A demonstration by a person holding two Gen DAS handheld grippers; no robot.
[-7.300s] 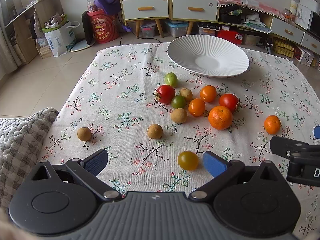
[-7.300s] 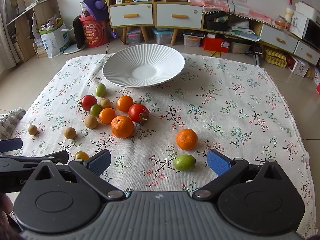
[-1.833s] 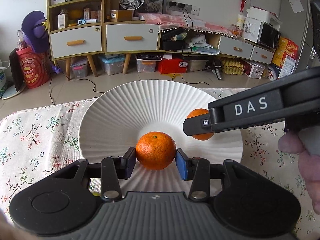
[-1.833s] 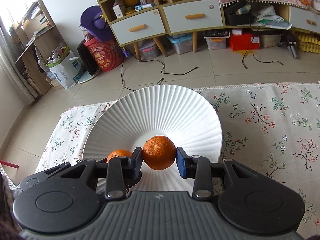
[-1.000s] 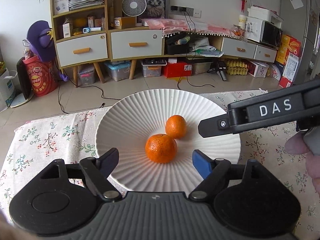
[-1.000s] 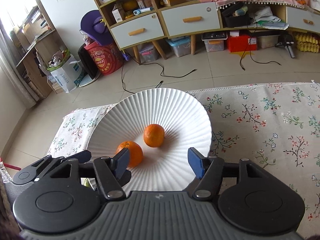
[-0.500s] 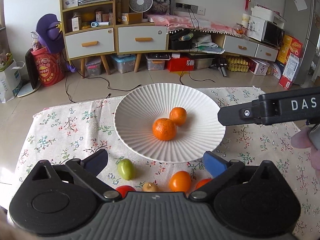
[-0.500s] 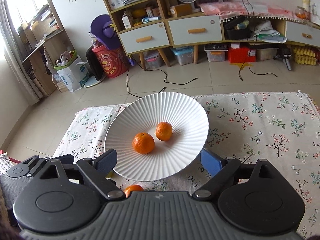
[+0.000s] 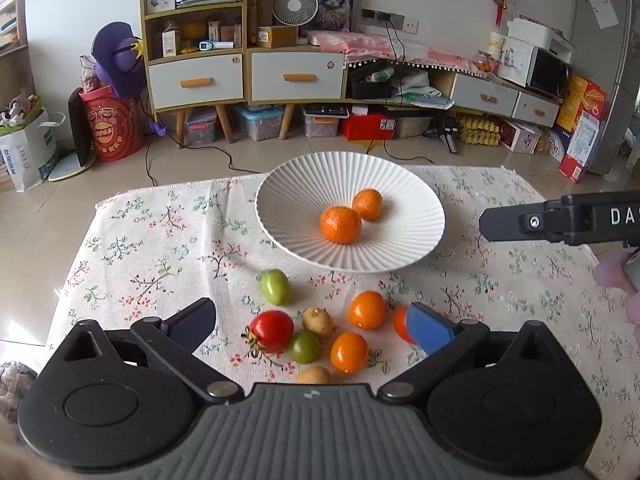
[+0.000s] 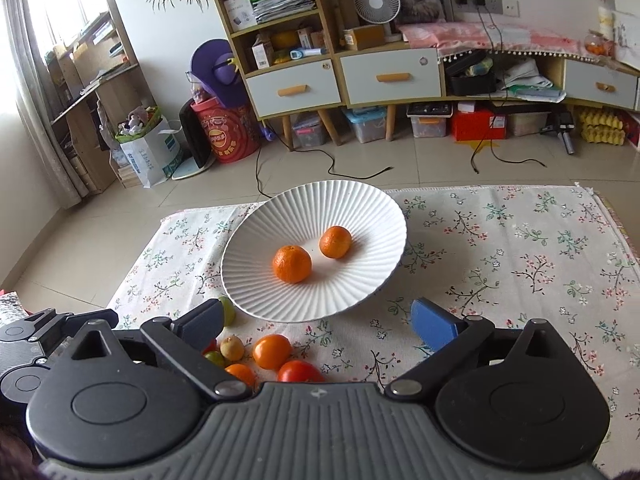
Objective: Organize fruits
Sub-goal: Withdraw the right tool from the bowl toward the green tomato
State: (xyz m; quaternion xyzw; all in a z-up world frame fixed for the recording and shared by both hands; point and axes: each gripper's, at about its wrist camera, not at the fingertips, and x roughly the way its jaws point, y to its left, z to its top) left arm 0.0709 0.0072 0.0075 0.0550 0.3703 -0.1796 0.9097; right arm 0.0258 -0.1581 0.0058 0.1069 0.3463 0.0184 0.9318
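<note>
Now that both mandarins (image 9: 341, 225) lie released in the white plate (image 9: 424, 236), two fruits are organized. The left gripper (image 9: 312, 320) gapes wide and empty; the right gripper (image 10: 316, 318), empty too, is opening.

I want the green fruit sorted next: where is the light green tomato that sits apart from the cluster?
In the left wrist view the light green tomato lies on the tablecloth, just below the white plate's near-left rim and above the red tomato.

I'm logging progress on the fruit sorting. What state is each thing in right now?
White plate: on the tablecloth, holding two oranges.
Larger orange: in the plate, released.
Smaller orange: in the plate, beside the larger one.
Green tomato: on the cloth, outside the plate.
Red tomato: on the cloth, unsorted.
Left tongs: open, empty.
Right tongs: opening, empty.
</note>
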